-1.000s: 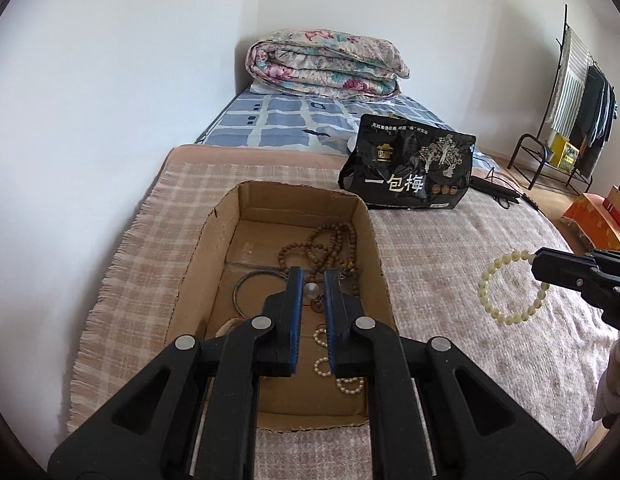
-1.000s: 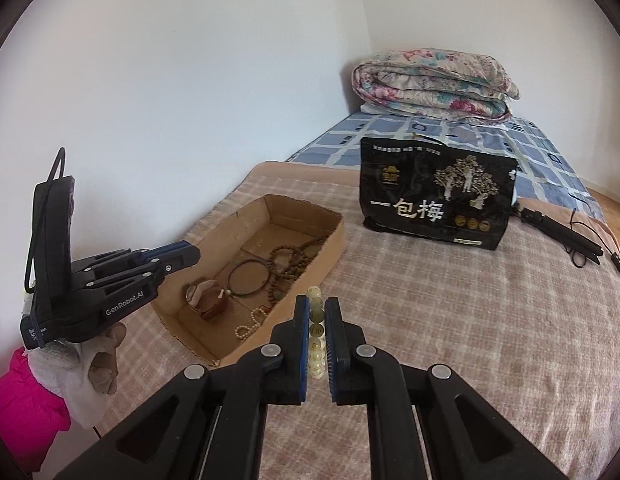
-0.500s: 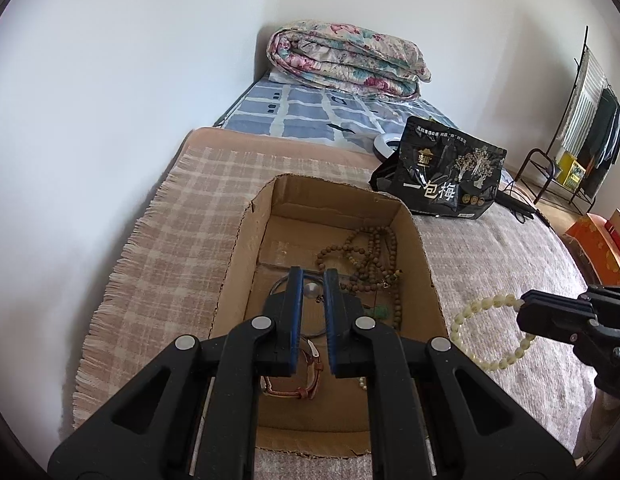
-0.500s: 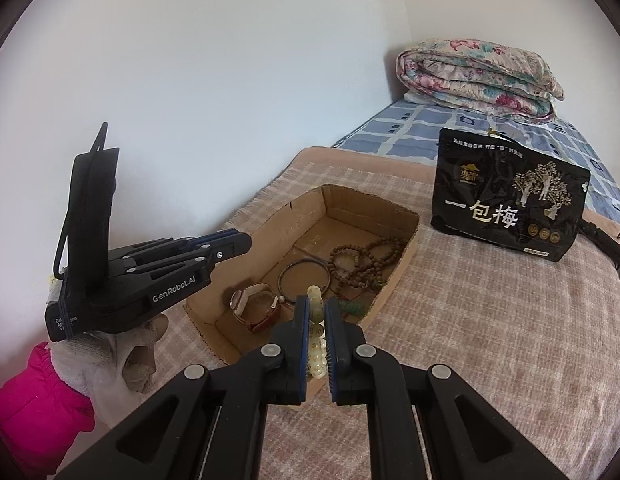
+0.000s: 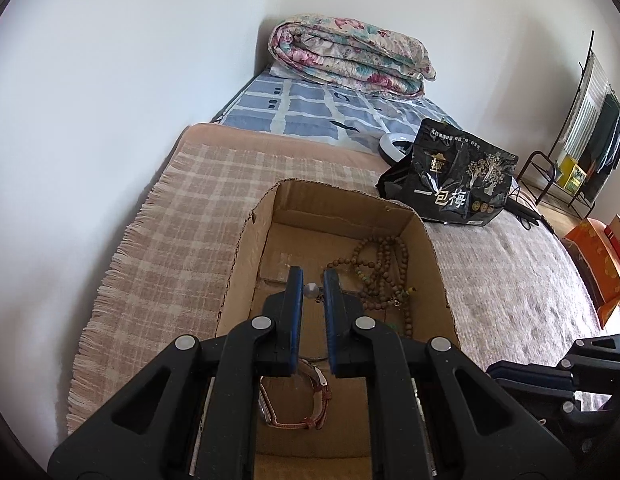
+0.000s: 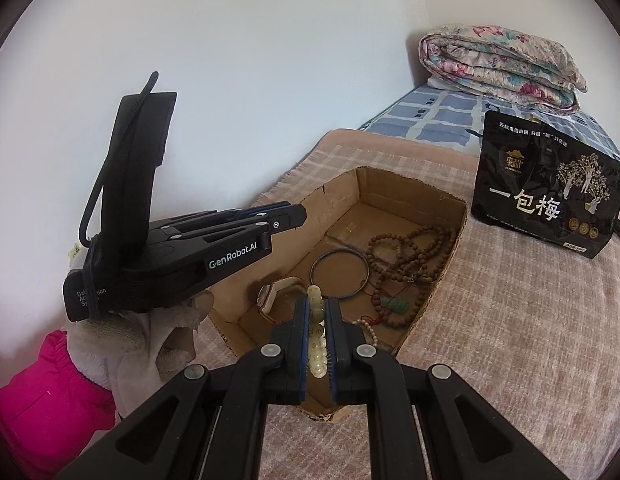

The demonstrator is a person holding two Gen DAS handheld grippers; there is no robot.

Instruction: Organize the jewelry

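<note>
An open cardboard box [image 5: 246, 248] [image 6: 454, 248] lies on the checked blanket. It holds brown bead strands [image 5: 380, 264] [image 6: 414, 248], a thin metal bangle [image 6: 339, 276], a watch [image 5: 310, 400] [image 6: 276, 294] and a green pendant [image 6: 396, 304]. My left gripper [image 5: 311, 280] is over the box, shut on a small pale bead [image 5: 311, 290] of a piece whose rest is hidden. My right gripper [image 6: 318, 308] is at the box's near corner, shut on a pale yellow-white bead bracelet [image 6: 315, 332].
A black snack bag [image 5: 454, 184] [image 6: 546, 196] stands on the bed beyond the box. A folded floral quilt [image 5: 350, 60] lies at the head. A clothes rack [image 5: 590, 128] and orange boxes [image 5: 594, 264] stand off the bed to the right. The wall runs along the left.
Both grippers have moved toward the box. The right one carried the pale bracelet from over the blanket to the box's near corner. The left one moved forward over the box.
</note>
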